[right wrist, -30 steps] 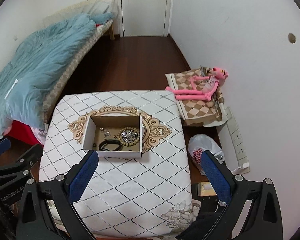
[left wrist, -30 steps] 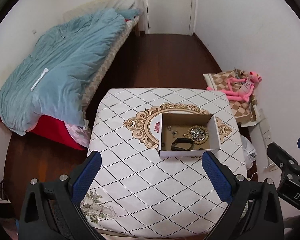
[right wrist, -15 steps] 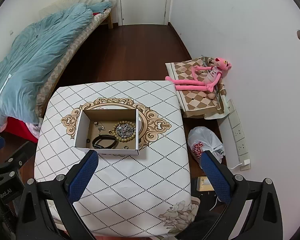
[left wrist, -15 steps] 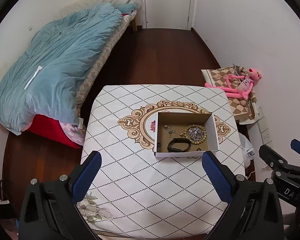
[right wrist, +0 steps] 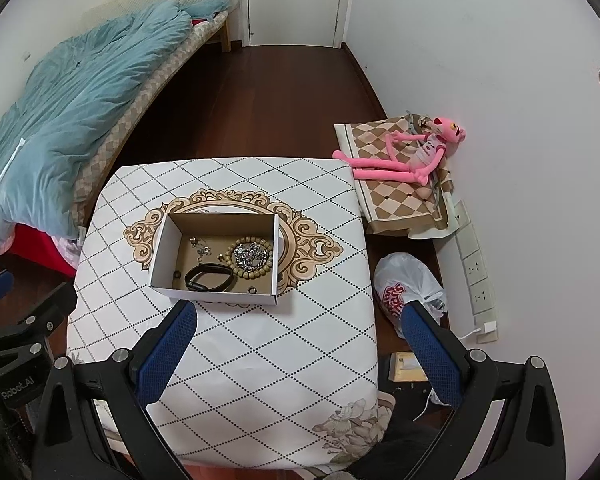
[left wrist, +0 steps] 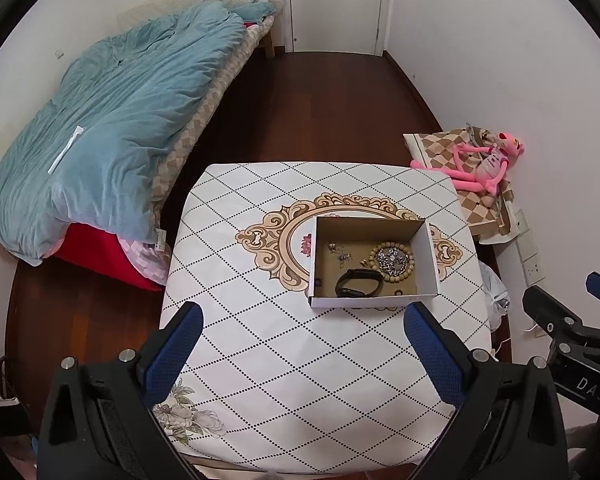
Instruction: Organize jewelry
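Both the left hand-held gripper (left wrist: 300, 344) and the right hand-held gripper (right wrist: 298, 340) hang spread wide and empty above the worktop's (left wrist: 260, 340) near edge. An open cardboard box (left wrist: 372, 300) near the worktop's centre holds a beaded bracelet (left wrist: 394, 260), a black band (left wrist: 358, 283) and small trinkets.

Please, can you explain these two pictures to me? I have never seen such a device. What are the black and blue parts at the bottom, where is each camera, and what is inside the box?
There is no robot: a person holds one hand-held gripper in each hand. Each picture comes from a wide-angle camera on one gripper, looking forward along its two blue-padded fingers. The left gripper and the right gripper are both open and hold nothing. Below them is a table with a patterned tablecloth. On it stands an open cardboard box containing a wooden bead bracelet, a silver chain piece inside that bracelet, a black band and a few small items.
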`<action>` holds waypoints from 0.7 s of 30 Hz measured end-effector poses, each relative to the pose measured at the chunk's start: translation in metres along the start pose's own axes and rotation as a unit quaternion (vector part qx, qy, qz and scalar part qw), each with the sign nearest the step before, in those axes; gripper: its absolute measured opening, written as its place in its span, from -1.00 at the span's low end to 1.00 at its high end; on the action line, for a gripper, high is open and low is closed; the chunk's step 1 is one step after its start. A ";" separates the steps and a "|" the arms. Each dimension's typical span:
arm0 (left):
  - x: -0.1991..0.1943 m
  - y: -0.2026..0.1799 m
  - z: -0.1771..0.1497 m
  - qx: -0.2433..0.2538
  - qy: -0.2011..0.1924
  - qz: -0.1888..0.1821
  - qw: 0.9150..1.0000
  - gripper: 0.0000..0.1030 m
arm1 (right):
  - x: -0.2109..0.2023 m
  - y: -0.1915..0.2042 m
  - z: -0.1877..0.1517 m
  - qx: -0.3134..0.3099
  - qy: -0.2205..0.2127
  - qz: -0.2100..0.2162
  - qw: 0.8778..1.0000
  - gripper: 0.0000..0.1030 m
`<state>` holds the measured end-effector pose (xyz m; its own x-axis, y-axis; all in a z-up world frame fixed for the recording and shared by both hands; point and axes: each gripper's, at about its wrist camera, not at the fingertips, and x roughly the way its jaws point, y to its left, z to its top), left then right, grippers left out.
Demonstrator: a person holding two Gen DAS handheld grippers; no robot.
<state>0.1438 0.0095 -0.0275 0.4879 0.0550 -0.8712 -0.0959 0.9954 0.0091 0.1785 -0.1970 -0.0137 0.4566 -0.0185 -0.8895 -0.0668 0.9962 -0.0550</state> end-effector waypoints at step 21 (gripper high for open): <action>-0.006 0.005 -0.003 -0.004 -0.003 0.002 1.000 0.99 | -0.004 0.001 0.000 -0.004 0.001 0.004 1.000 1.00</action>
<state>0.1377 0.0135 -0.0241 0.4933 0.0600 -0.8678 -0.1054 0.9944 0.0088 0.1763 -0.1960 -0.0104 0.4550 -0.0113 -0.8904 -0.0773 0.9956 -0.0521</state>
